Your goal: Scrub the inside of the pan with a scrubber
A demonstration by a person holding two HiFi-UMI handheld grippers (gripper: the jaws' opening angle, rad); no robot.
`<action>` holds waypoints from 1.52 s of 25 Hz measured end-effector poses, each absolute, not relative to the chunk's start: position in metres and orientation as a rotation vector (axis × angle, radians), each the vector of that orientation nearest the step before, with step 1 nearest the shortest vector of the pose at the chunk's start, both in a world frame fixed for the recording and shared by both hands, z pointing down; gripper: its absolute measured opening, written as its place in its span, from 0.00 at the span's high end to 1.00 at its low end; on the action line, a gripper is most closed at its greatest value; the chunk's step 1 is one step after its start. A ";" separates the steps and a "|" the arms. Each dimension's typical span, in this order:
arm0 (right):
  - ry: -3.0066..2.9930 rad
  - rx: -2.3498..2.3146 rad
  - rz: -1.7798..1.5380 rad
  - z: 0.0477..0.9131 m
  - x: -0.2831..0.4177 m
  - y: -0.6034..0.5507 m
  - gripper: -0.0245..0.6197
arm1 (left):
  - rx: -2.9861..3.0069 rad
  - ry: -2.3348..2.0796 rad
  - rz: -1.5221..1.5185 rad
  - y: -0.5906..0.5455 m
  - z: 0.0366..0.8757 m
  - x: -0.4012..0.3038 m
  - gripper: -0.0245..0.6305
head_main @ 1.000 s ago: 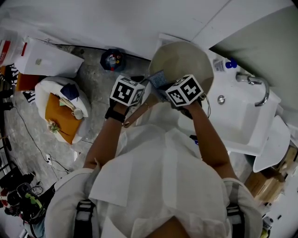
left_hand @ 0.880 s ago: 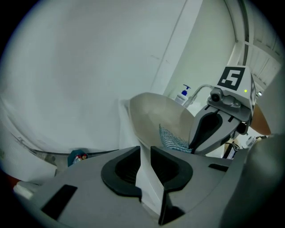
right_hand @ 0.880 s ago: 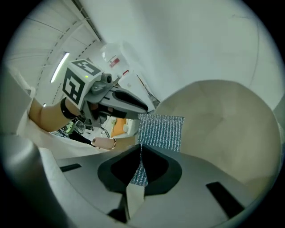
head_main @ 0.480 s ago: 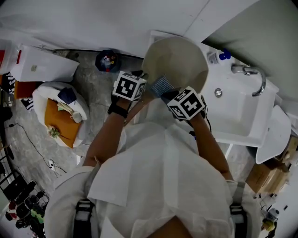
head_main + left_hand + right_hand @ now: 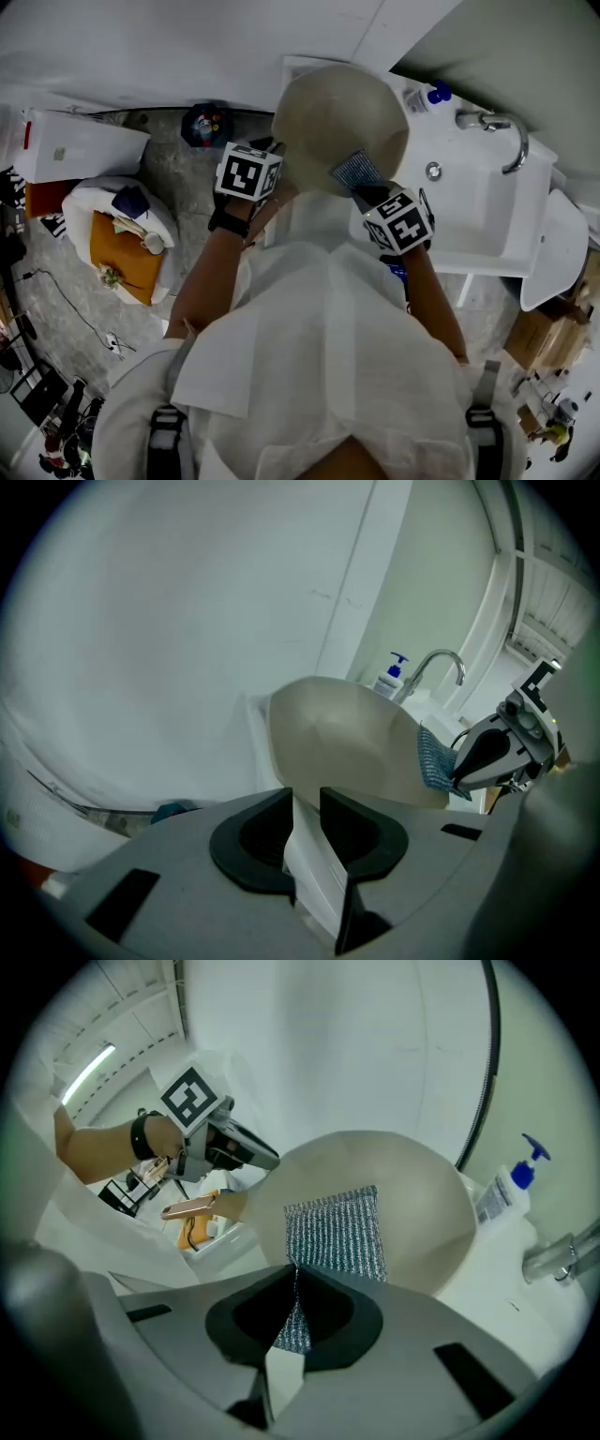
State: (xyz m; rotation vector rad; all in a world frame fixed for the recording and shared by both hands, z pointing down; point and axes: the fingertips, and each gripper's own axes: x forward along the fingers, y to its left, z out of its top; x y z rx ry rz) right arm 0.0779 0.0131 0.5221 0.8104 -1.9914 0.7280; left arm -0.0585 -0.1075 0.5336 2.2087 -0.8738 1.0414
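Observation:
The pan (image 5: 337, 112) is held tilted up in front of the wall, its beige inside facing me. My left gripper (image 5: 269, 155) has the pan's pale handle (image 5: 309, 855) filling the gap between its jaws, which are opening. In the right gripper view that left gripper (image 5: 270, 1159) sits at the pan's (image 5: 422, 1204) left rim, above the handle's copper-coloured end (image 5: 187, 1208). My right gripper (image 5: 292, 1274) is shut on a blue-grey mesh scrubber (image 5: 337, 1237). The scrubber (image 5: 356, 172) lies flat against the pan's inner wall near its lower right rim.
A white sink (image 5: 478, 216) with a chrome tap (image 5: 497, 127) and a soap bottle (image 5: 422, 97) stands at the right. On the floor at the left are a white seat with an orange cushion (image 5: 122, 234), a white box (image 5: 75, 145) and a small round object (image 5: 204, 122).
The right gripper has slid the scrubber from the pan's left side to its lower right. The pan and left gripper shifted slightly left and up in the head view.

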 end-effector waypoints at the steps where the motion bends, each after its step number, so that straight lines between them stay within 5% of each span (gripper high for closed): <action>1: -1.978 0.843 0.722 0.523 0.088 0.011 0.93 | 2.209 -0.873 1.044 -0.108 0.534 -0.058 0.81; 19: -1.852 1.135 0.538 0.524 0.195 -0.094 0.93 | 2.208 -0.866 1.066 -0.107 0.534 -0.057 0.81; 38: -1.823 1.017 0.392 0.536 0.163 -0.197 0.93 | 2.207 -0.845 1.072 -0.109 0.535 -0.057 0.80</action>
